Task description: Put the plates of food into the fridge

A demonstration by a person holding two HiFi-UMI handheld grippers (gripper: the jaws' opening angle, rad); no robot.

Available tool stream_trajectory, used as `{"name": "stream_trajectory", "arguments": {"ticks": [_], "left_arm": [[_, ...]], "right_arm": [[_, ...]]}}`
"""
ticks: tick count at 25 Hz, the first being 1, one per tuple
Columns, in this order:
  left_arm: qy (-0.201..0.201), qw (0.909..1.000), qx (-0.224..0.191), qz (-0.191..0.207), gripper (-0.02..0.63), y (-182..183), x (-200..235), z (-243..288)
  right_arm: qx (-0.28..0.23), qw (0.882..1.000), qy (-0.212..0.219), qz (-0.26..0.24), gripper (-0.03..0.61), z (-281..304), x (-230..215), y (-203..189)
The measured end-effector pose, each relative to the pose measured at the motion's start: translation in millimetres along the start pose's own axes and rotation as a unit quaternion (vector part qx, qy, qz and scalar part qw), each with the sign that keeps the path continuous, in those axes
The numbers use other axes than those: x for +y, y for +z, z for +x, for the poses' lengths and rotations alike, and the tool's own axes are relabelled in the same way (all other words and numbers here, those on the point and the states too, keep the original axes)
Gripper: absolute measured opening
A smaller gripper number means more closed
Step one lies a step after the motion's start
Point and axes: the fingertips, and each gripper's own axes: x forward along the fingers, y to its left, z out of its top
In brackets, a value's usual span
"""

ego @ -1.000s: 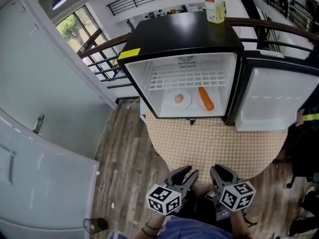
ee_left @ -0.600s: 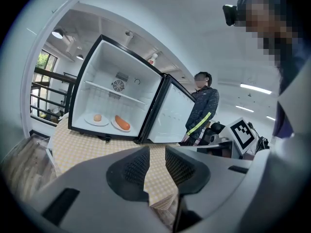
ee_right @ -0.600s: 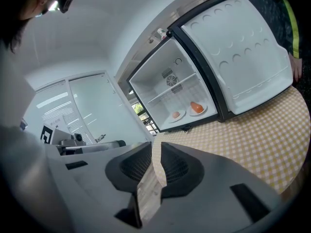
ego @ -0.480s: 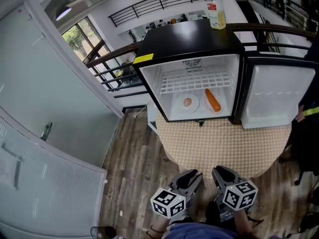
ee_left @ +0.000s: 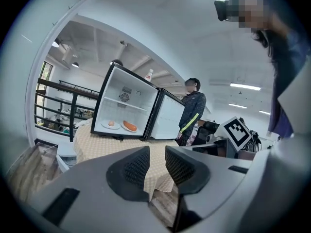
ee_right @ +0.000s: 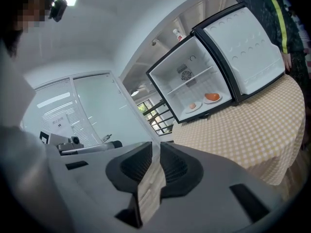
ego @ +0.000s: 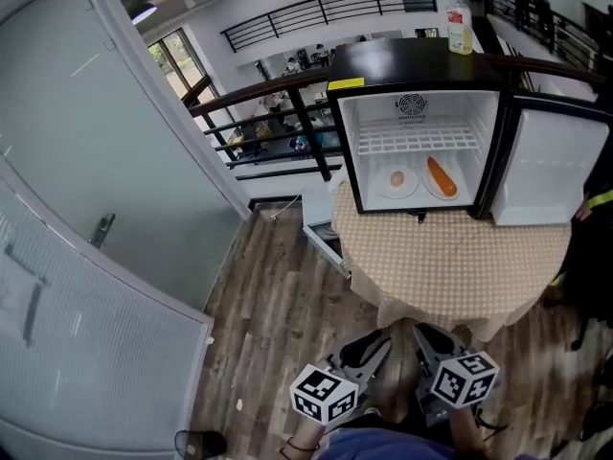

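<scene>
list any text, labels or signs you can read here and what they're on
Nothing reads clearly.
Yellow sticker on the black mini fridge's top edge: too small to read.
Clear plastic bottle atop the fridge: label blurred.
White notice on the frosted glass wall: blurred.
Black-and-white marker cubes: square patterns, no words.

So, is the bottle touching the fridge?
Touching. The head view shows the bottle standing upright on the black top of the fridge, near its far right corner.
</scene>
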Motion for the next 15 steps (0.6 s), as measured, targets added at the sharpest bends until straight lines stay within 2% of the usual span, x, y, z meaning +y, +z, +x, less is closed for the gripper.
{"name": "stream_trajectory", "arguments": {"ticks": [8, 15], "left_arm": [[-0.020, 0.9995, -0.013, -0.020, 0.109, -35, -14, -82], [-0.059, 0.9978, -0.022, -0.019, 0.109, -52, -49, -114]], "right_arm": [[-0.013, 1.000, -0.007, 0.004, 0.061, -34, 60, -62], [-0.020, 1.000, -0.019, 0.005, 0.057, -70, 87, -96]]}}
